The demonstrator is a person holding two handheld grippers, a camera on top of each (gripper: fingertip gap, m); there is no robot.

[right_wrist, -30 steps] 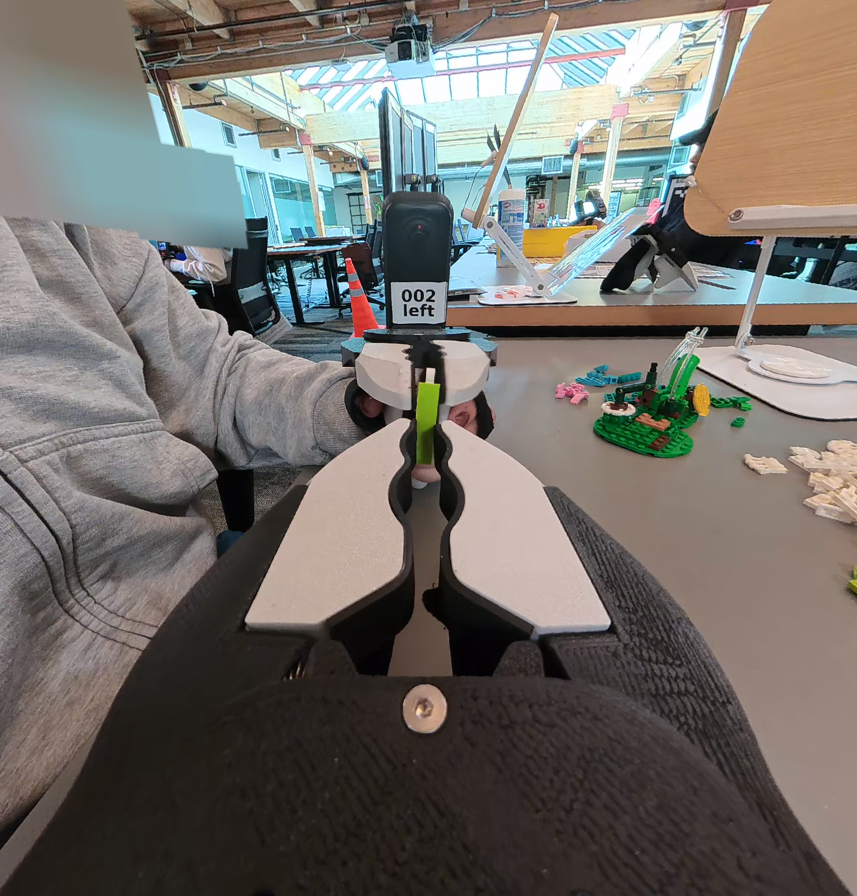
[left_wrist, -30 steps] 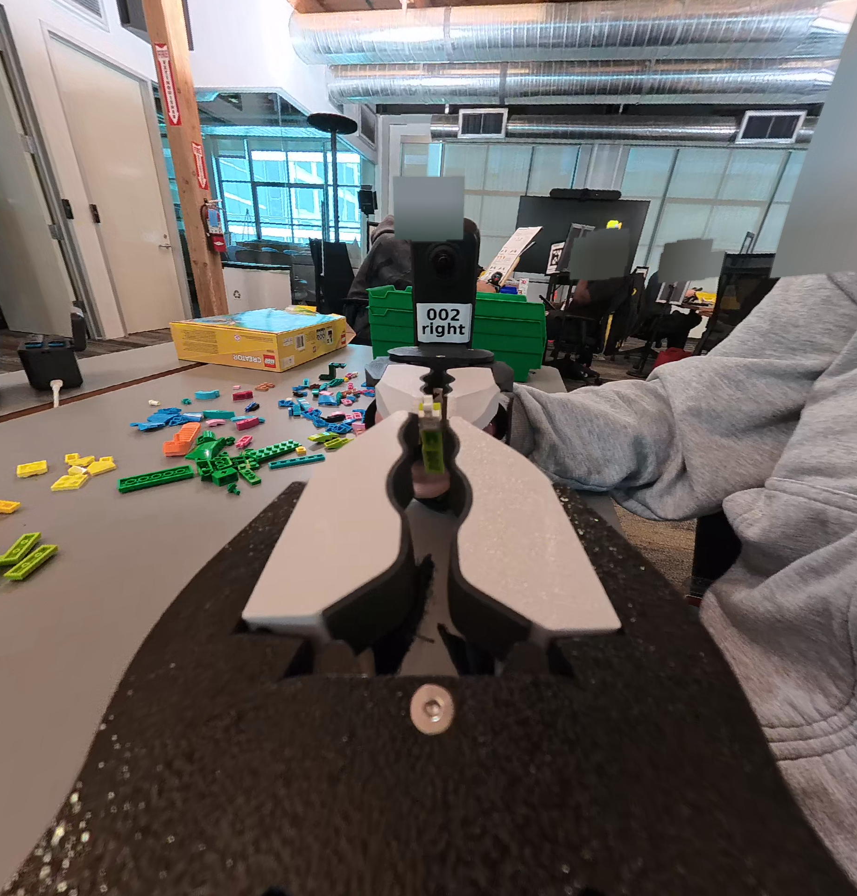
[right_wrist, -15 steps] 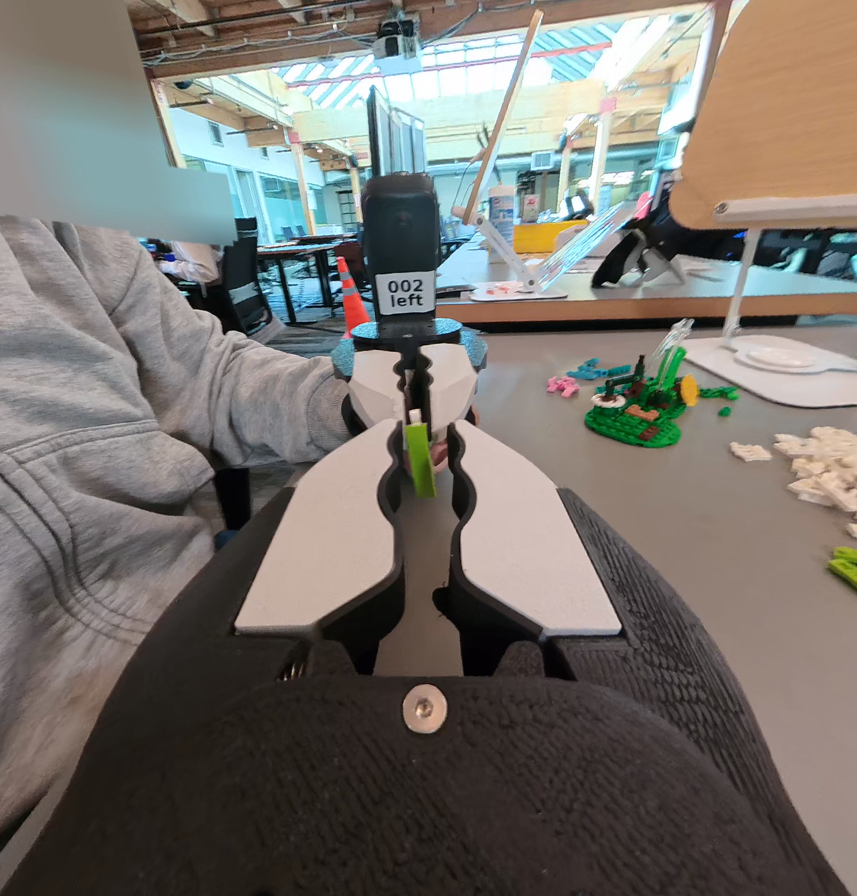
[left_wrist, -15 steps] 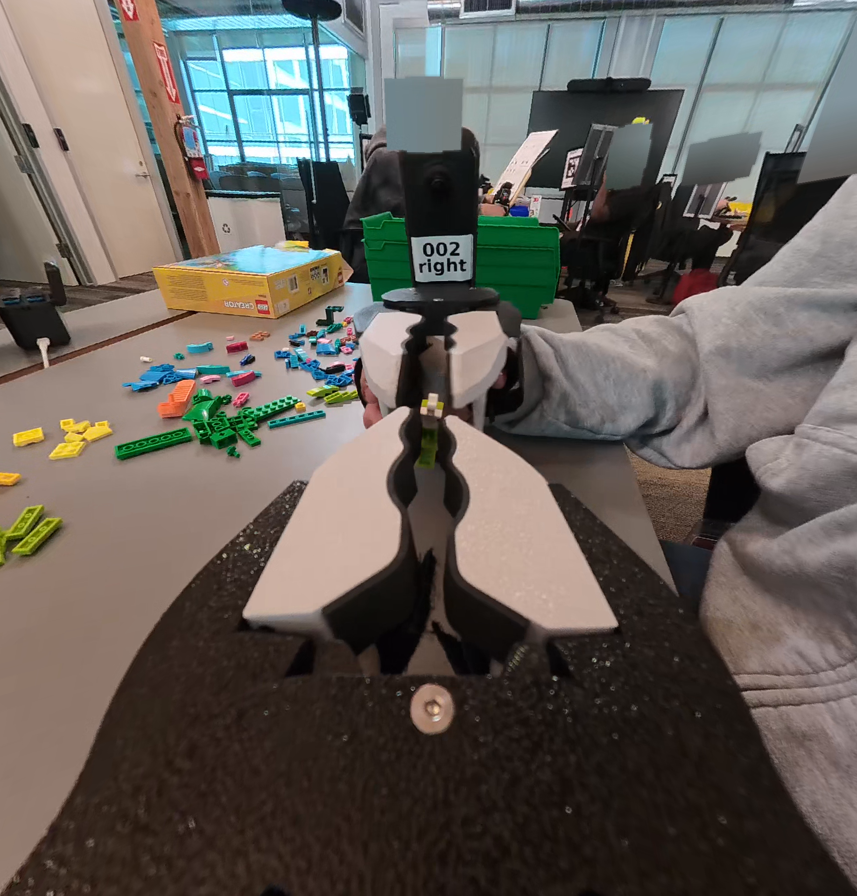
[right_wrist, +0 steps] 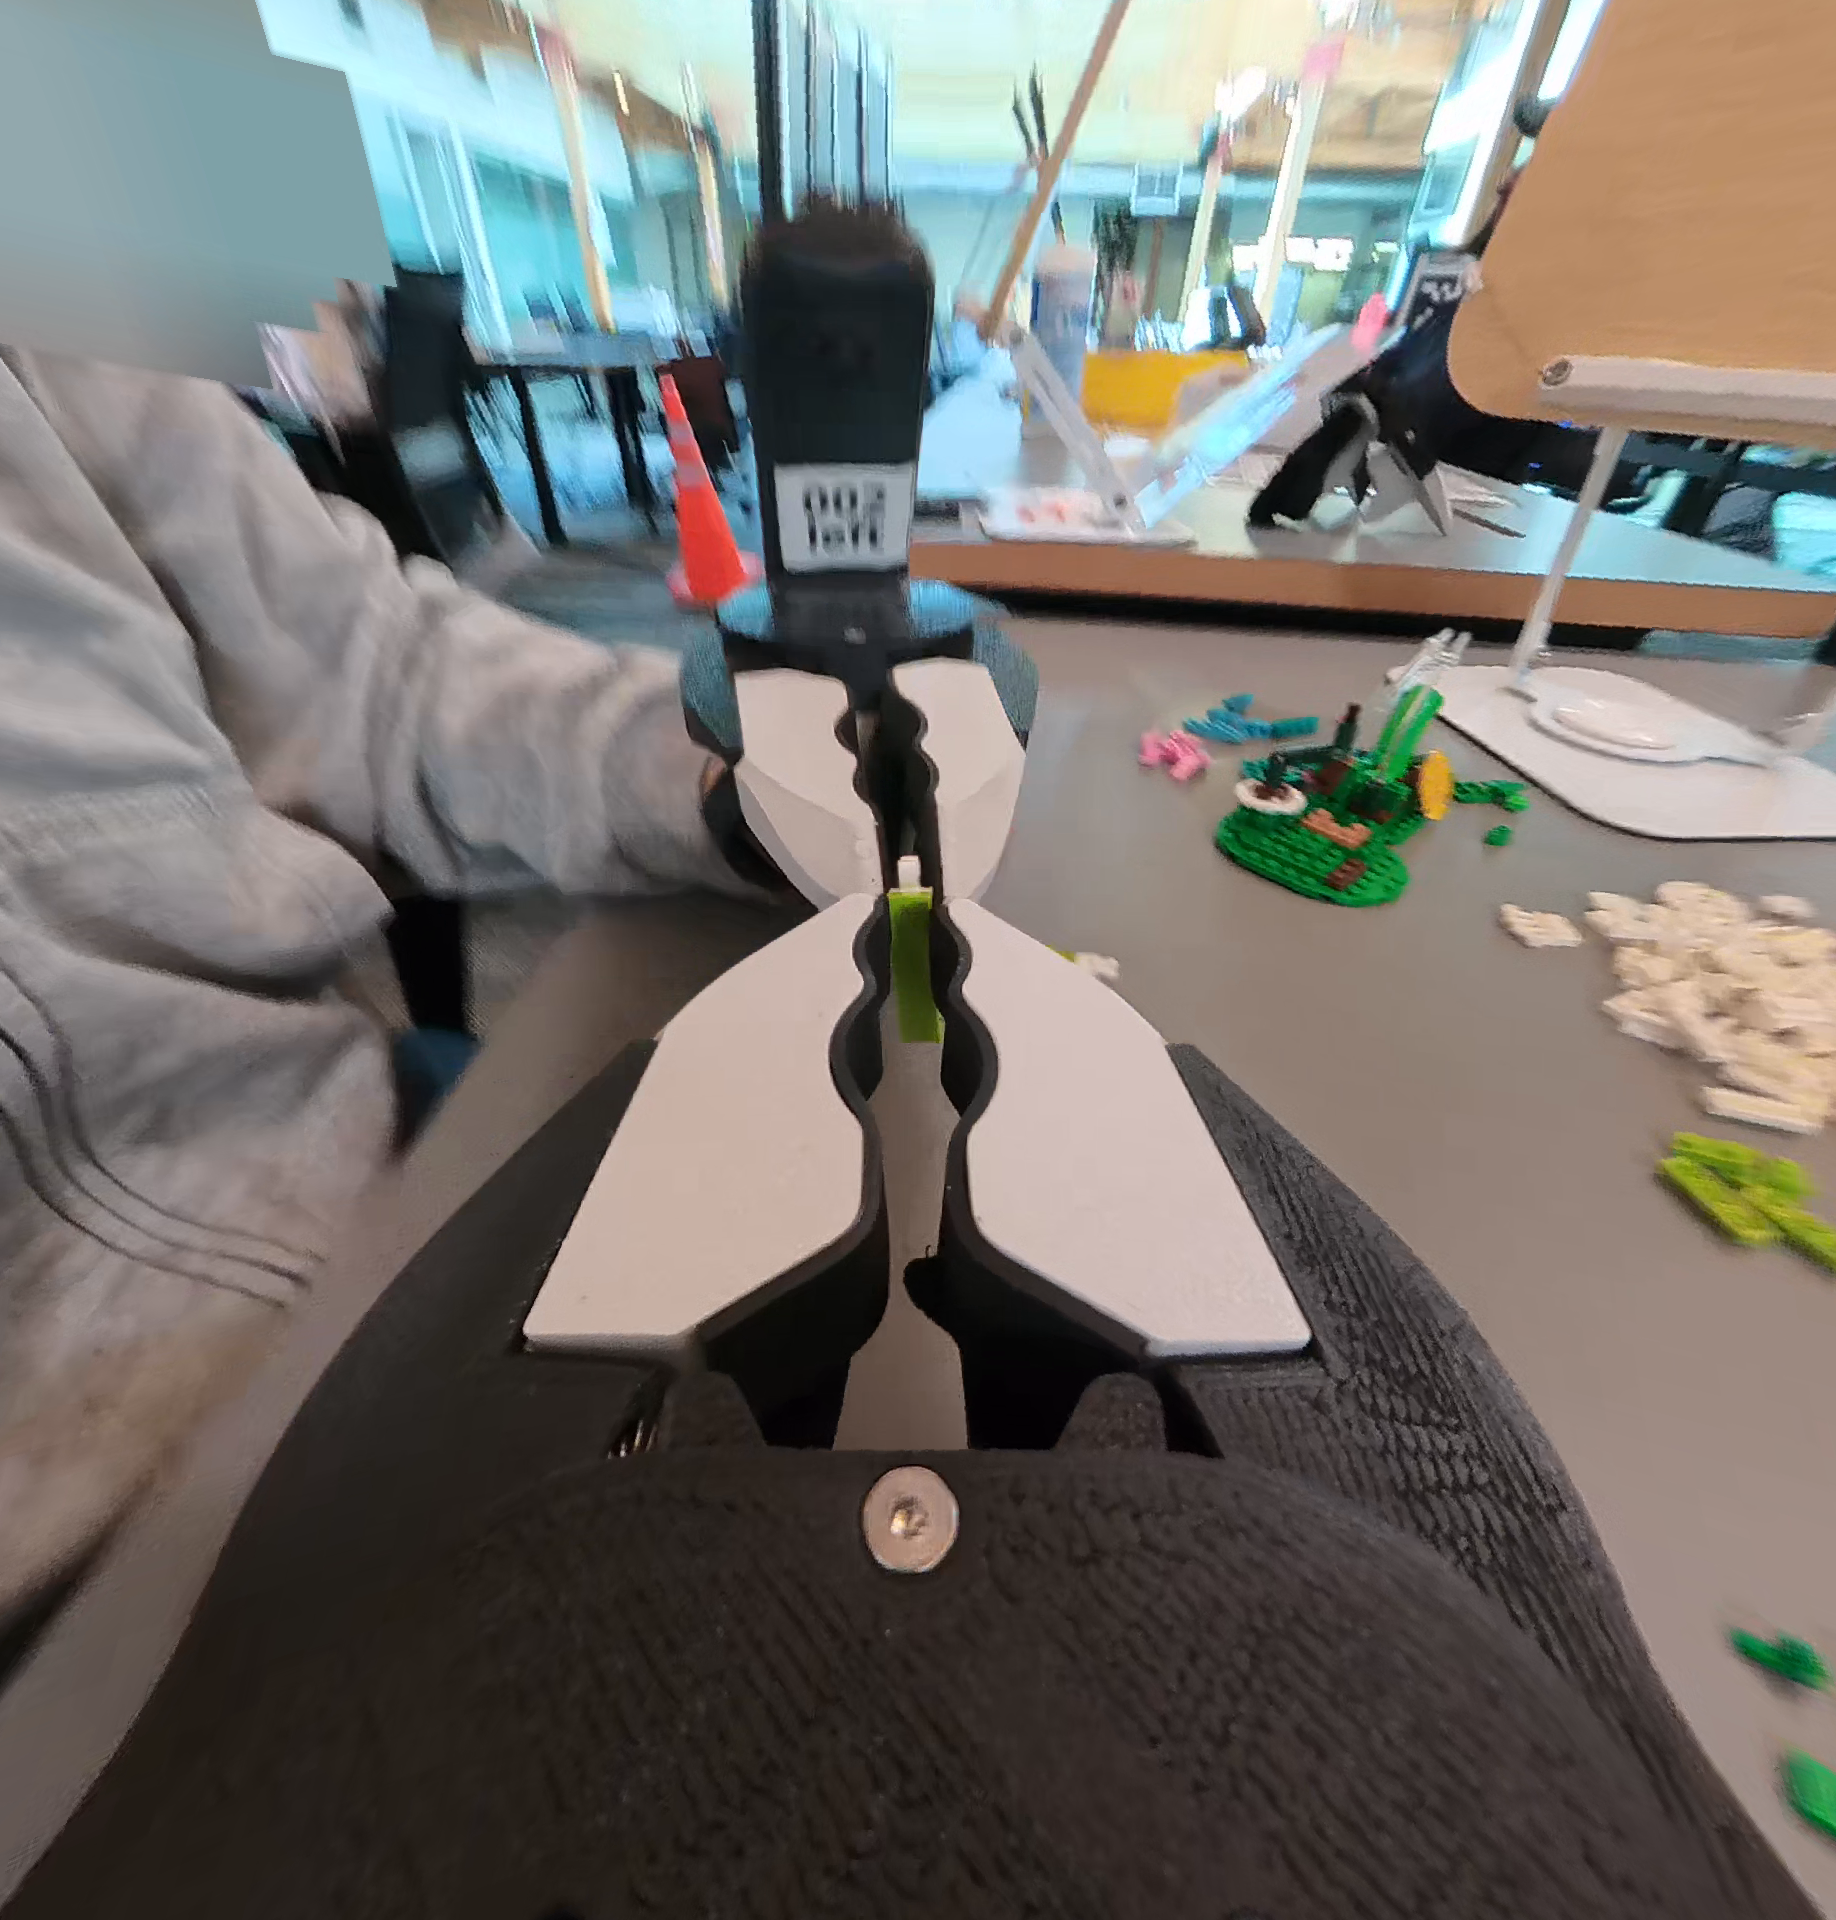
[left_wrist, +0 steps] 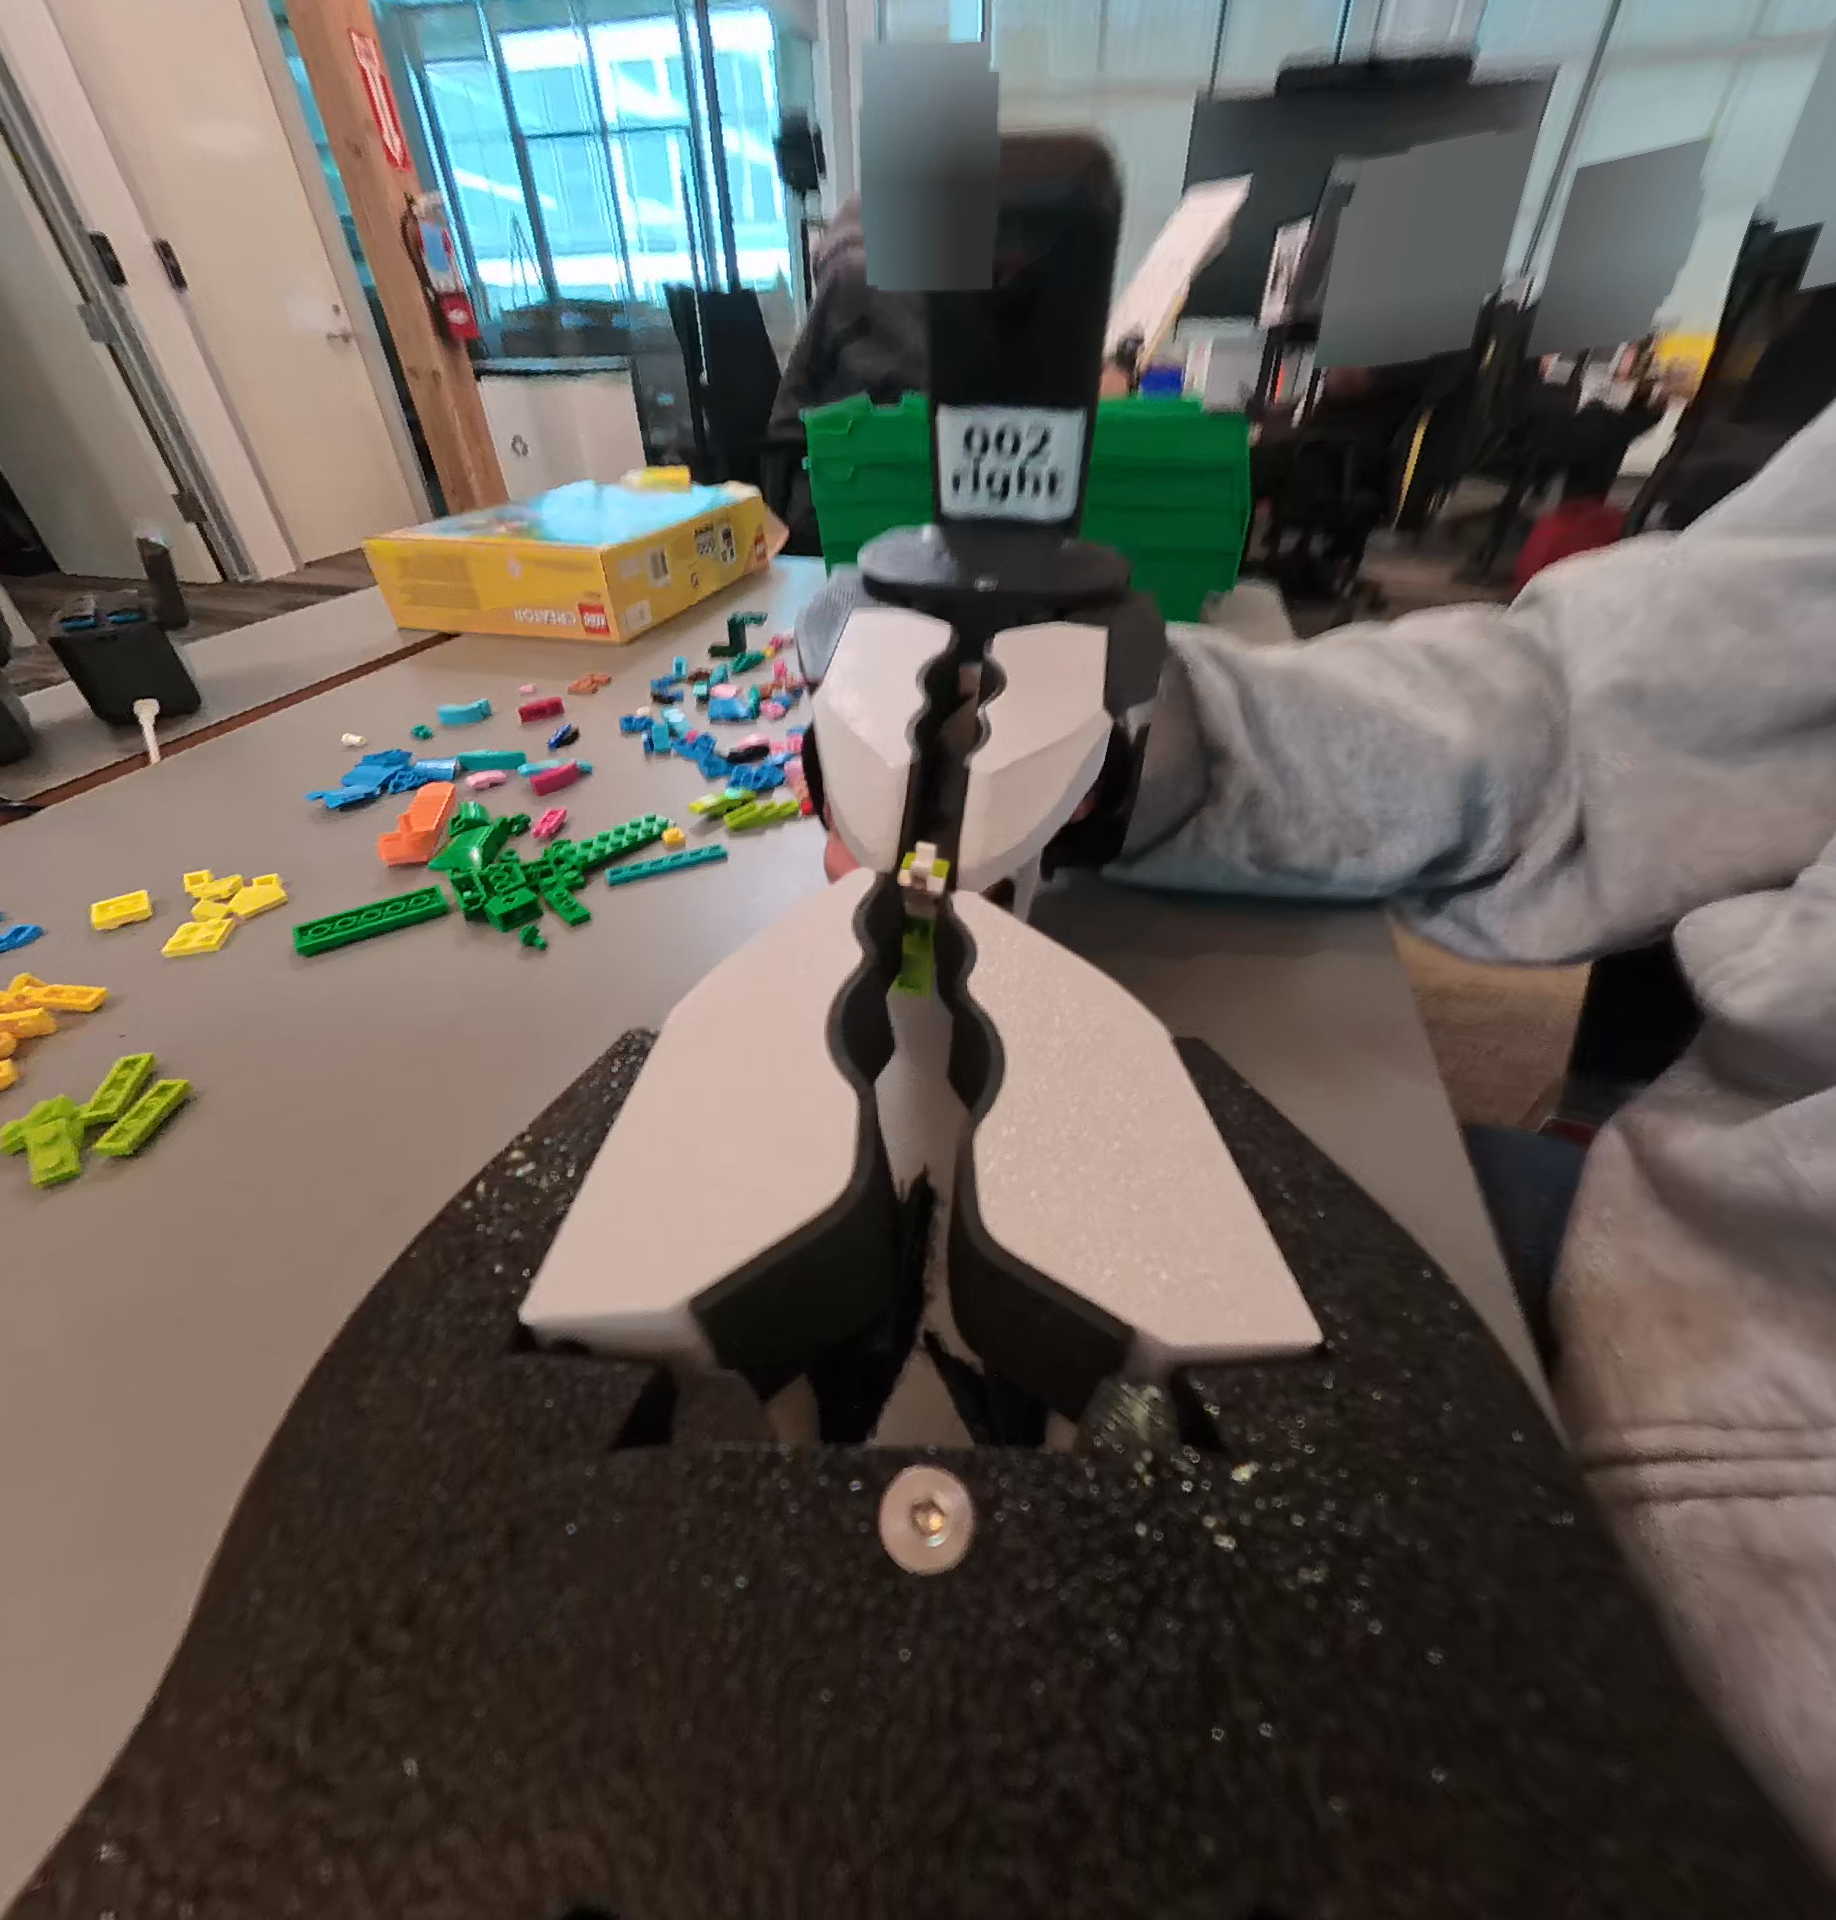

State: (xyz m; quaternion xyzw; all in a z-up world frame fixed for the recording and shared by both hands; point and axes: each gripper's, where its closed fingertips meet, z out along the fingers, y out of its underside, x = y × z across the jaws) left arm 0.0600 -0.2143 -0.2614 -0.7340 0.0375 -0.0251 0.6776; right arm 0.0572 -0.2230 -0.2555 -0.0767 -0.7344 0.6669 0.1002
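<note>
My left gripper pinching lime plate, my right gripper pinching the same plate, tips meeting above grey table

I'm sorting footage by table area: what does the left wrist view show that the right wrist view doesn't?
Only the left wrist view: a yellow box, green bins, and loose blue, green and yellow bricks.

Only the right wrist view: a green brick model, a white brick pile, an orange cone.

Both: the grey table, and the lime plate with both grippers closed on it, tip to tip.
</note>
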